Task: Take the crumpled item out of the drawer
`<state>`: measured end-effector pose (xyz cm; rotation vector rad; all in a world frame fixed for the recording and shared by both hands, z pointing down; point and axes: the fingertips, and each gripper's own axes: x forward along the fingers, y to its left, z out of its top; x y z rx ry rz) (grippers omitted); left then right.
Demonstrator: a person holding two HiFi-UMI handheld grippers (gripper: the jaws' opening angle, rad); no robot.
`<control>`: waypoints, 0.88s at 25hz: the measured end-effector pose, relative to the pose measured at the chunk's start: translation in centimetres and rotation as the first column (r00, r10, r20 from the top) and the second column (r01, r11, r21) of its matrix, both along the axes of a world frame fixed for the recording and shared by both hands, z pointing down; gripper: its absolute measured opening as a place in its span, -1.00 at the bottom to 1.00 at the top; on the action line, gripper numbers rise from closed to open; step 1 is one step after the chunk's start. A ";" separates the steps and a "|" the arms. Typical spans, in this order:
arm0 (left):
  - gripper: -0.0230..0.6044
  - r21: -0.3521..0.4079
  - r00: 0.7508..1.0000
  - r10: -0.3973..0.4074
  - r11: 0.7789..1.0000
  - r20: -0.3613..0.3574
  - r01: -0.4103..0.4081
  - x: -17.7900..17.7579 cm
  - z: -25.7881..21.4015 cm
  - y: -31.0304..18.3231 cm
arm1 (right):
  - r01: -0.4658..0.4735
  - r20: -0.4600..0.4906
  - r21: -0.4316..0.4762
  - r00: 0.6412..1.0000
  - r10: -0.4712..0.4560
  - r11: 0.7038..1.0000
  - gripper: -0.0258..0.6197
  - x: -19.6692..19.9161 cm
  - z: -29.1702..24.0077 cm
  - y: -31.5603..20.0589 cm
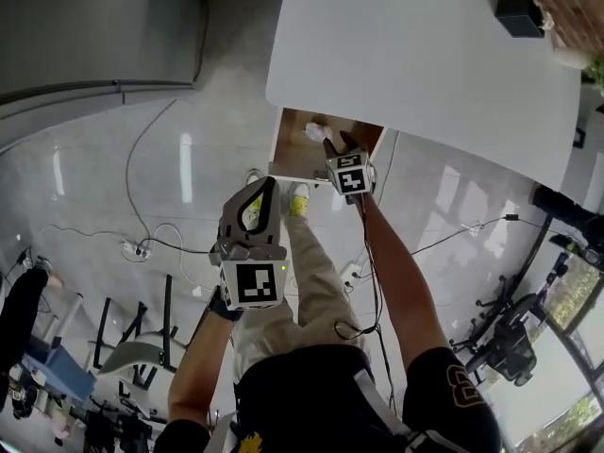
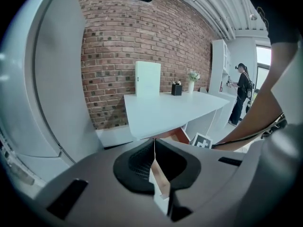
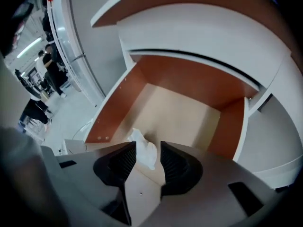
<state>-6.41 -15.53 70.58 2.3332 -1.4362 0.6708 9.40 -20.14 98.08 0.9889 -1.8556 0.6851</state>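
The drawer (image 1: 283, 155) stands pulled out from under the white table (image 1: 425, 55); its brown walls (image 3: 113, 109) and pale floor fill the right gripper view. The crumpled white item (image 1: 314, 132) lies in the drawer near its left front. My right gripper (image 1: 332, 143) reaches into the drawer. Its jaws (image 3: 148, 144) stand apart with the crumpled item (image 3: 143, 151) between the ribbed pads, and a gap shows on the right side. My left gripper (image 1: 268, 187) hangs lower left of the drawer, away from it. Its jaws (image 2: 154, 140) are shut with nothing in them.
A black box (image 1: 520, 14) sits on the table's far corner. Cables and a power strip (image 1: 132, 247) lie on the glossy floor to the left. Exercise machines (image 1: 514, 343) stand at the right. A person (image 2: 242, 96) stands far off by a white cabinet.
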 end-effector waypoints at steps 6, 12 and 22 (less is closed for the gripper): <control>-0.86 -0.005 0.999 0.011 1.000 0.034 -0.011 0.2 2.4 0.4 | 0.022 -0.072 -0.042 0.997 -0.025 0.999 -0.44 -0.1 4.1 -0.2; -0.86 -0.006 0.999 0.021 1.000 0.044 -0.021 0.6 2.3 0.6 | 0.008 -0.121 -0.018 0.993 -0.010 1.000 -0.76 0.4 4.7 -1.3; -0.86 0.057 0.998 0.046 0.997 0.052 -0.049 0.9 -2.9 1.1 | 0.005 -0.125 0.027 0.992 -0.002 1.000 -0.80 0.6 -1.7 0.9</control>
